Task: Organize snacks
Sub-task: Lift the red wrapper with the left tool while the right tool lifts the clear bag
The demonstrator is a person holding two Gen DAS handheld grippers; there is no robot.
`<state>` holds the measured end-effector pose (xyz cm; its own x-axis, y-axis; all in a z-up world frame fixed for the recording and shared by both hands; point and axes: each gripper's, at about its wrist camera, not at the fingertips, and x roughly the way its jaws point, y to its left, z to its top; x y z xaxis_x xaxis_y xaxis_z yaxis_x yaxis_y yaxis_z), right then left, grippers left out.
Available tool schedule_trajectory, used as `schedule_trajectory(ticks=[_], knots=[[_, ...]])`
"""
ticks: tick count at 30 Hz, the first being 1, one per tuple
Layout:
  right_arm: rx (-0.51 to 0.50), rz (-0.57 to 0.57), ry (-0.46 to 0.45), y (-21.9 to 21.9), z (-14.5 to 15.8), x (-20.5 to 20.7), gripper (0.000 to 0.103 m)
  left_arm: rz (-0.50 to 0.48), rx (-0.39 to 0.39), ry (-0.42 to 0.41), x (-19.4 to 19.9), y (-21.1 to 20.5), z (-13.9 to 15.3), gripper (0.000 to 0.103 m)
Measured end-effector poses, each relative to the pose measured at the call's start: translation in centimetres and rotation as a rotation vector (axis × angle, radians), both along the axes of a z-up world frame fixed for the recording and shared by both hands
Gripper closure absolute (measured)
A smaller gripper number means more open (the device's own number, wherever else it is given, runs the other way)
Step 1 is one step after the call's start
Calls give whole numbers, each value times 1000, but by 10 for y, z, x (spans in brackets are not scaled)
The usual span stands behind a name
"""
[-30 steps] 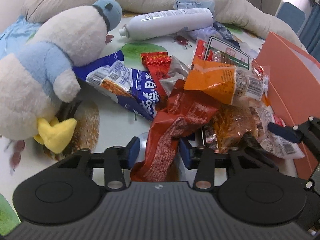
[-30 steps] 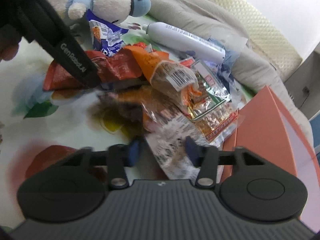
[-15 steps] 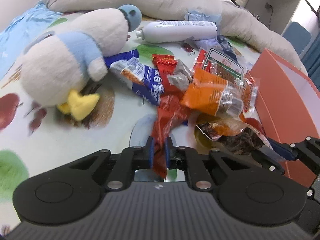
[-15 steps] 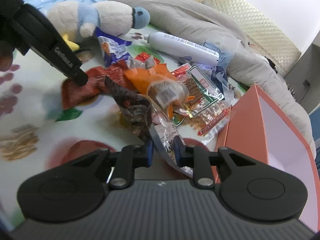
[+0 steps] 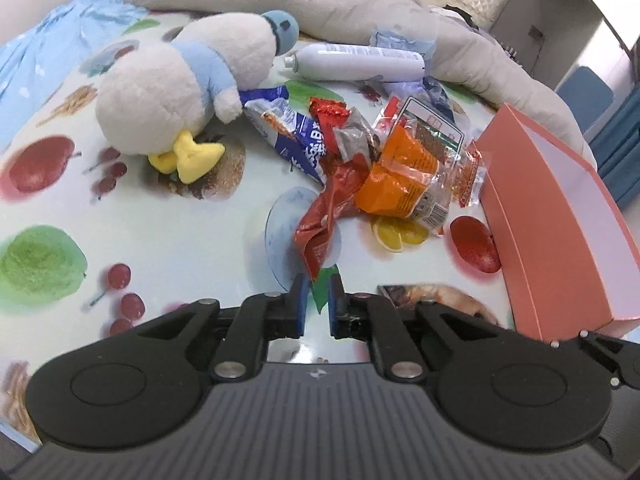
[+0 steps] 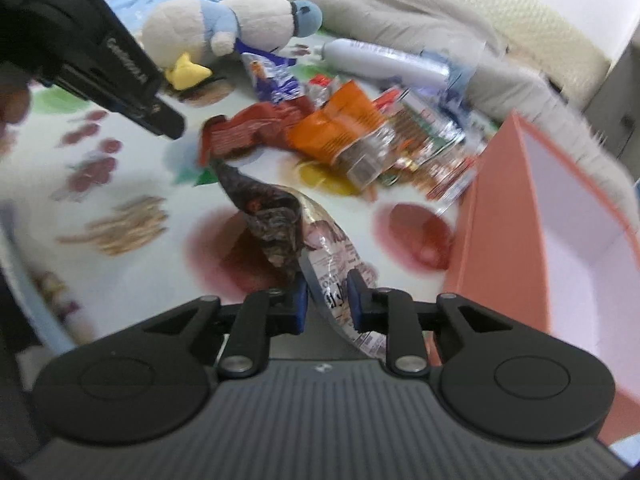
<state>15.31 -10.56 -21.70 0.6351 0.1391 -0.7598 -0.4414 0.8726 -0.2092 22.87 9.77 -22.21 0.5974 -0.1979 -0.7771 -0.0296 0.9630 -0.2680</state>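
A pile of snack packets lies on the fruit-print cloth: a red packet [image 5: 320, 220], an orange packet [image 5: 400, 180], a blue packet [image 5: 296, 132] and clear-wrapped ones. My left gripper [image 5: 317, 304] has its jaws nearly closed with a small gap; the red packet's tip lies just ahead of the fingertips, apparently not pinched. My right gripper [image 6: 327, 300] is shut on a dark brown clear-backed packet [image 6: 280, 220], lifted beside the open orange box [image 6: 508, 220]. The box also shows in the left wrist view [image 5: 552, 216]. The left gripper shows in the right wrist view [image 6: 120, 76].
A white and blue plush penguin [image 5: 180, 92] lies at the left of the pile. A white bottle [image 5: 356, 60] lies behind it against a grey blanket [image 5: 320, 4]. A blue cabinet [image 5: 616, 136] stands at the far right.
My left gripper closed on the red packet's end, then pulled back; the packet now lies ahead of it. My right gripper closed on the dark packet and lifted it away from the pile.
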Motion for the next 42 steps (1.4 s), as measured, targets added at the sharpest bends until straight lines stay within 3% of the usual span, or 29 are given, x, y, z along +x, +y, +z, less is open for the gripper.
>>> schedule_trajectory(ticks=[2, 4, 6, 8, 15, 22, 28, 34, 39, 42], knots=[[59, -1, 38, -3, 2, 0, 66, -10, 3, -6, 2, -2, 2, 92], [120, -16, 57, -8, 5, 0, 31, -10, 4, 0, 5, -3, 1, 87], [173, -17, 41, -14, 9, 0, 20, -3, 8, 7, 9, -2, 0, 53], [218, -8, 60, -19, 11, 4, 20, -1, 8, -10, 12, -1, -2, 41], [218, 63, 66, -17, 8, 23, 20, -42, 49, 13, 38, -6, -14, 35], [141, 203, 143, -3, -9, 47, 20, -102, 126, -7, 67, -12, -24, 34], [-5, 281, 113, 11, -21, 51, 20, -150, 144, -1, 89, -19, -37, 32], [9, 303, 150, 14, -28, 61, 20, -160, 135, -2, 106, -24, -51, 35], [52, 297, 172, 14, -29, 65, 29, -156, 124, -2, 111, -24, -57, 61], [71, 281, 187, 15, -27, 64, 35, -156, 102, 8, 111, -23, -56, 71]])
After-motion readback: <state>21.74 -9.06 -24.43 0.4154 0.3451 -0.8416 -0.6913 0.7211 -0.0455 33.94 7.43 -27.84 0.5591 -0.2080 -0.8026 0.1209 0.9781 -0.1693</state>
